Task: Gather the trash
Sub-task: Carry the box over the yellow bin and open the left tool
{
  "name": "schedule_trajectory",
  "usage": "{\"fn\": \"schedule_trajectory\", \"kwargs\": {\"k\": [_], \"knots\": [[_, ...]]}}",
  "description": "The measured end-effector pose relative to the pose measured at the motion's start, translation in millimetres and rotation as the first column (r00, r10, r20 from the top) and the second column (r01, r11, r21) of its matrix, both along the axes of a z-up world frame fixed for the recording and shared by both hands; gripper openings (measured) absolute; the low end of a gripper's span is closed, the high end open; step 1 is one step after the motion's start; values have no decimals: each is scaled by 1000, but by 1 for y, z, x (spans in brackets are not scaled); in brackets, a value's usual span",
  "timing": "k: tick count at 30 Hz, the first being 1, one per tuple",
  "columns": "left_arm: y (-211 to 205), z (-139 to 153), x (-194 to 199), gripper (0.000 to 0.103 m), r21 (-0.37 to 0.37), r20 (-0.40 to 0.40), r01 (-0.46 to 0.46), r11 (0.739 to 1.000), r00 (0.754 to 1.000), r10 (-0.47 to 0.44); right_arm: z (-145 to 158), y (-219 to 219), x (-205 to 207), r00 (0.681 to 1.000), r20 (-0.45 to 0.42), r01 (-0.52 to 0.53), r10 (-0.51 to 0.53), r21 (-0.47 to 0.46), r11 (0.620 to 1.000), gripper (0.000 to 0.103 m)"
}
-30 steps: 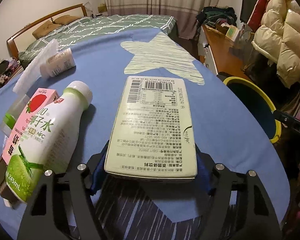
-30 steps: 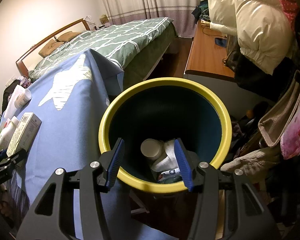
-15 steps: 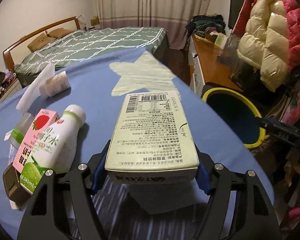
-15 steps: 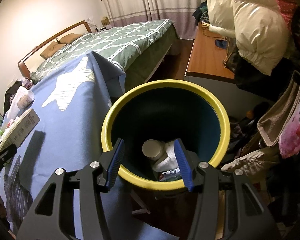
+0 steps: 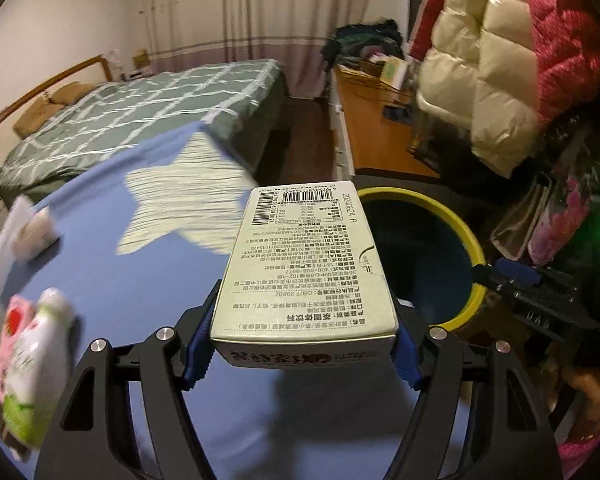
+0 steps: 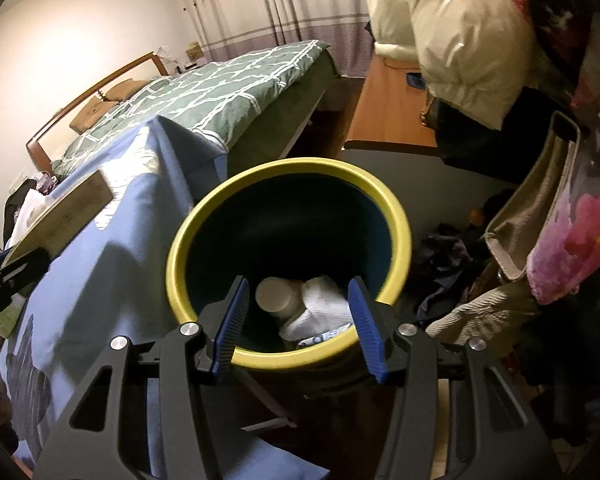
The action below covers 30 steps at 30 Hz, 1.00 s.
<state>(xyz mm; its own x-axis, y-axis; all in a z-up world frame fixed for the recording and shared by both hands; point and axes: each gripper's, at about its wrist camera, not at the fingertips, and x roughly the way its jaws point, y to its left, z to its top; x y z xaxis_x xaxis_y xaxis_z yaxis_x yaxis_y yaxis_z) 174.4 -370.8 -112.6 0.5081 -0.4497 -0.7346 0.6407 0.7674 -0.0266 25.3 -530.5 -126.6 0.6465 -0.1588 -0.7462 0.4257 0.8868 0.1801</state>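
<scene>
Green quilted bed (image 5: 148, 116), wooden desk (image 5: 380, 128), cream puffer jacket (image 5: 484, 92), patterned curtains (image 5: 260, 12)

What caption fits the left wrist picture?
Left gripper carries a green carton toward the yellow-rimmed bin.

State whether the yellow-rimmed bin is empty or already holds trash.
Not empty. The right wrist view shows a white cup and crumpled white paper at the bottom of the bin.

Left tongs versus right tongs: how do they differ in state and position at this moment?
The left tongs are shut on the pale green carton, held above the blue tablecloth; the right tongs are open and empty. The left tongs sit beside the yellow-rimmed bin, while the right tongs hang over its near rim. Both have black frames with blue pads.
</scene>
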Motion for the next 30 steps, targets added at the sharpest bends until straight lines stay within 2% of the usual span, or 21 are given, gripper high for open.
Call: {"fn": "schedule_trajectory", "kwargs": {"k": [6, 9, 13, 14, 15, 17, 20, 24, 30], "knots": [[-63, -6, 5, 71, 19, -30, 73, 997, 997, -72, -4, -16, -10, 1000, -6, 24, -24, 3, 1000, 50], [-89, -10, 9, 71, 31, -27, 86, 996, 996, -85, -5, -23, -15, 999, -12, 33, -33, -5, 999, 50], [-123, -22, 18, 72, 63, -61, 105, 992, 993, -101, -5, -30, -20, 999, -15, 49, -49, -11, 999, 50], [-128, -26, 19, 74, 73, -68, 106, 992, 993, -101, -5, -32, -21, 999, -16, 52, -52, -10, 999, 50], [-134, -29, 20, 83, 89, -63, 96, 991, 994, -91, -6, -33, -22, 998, -16, 56, -56, -9, 998, 50], [-137, -30, 19, 86, 103, -42, 81, 991, 996, -77, -6, -36, -23, 998, -15, 58, -58, -8, 998, 50], [-126, -23, 16, 86, 78, -45, 76, 994, 996, -73, -7, -35, -22, 998, -16, 55, -55, -5, 998, 50], [-86, 4, 4, 86, 33, 9, 48, 998, 999, -49, -6, -30, -20, 999, -12, 40, -41, -4, 999, 50], [7, 44, -8, 89, -44, 80, -38, 998, 996, 41, 0, -10, -10, 1000, -8, 1, -1, -18, 1000, 50]]}}
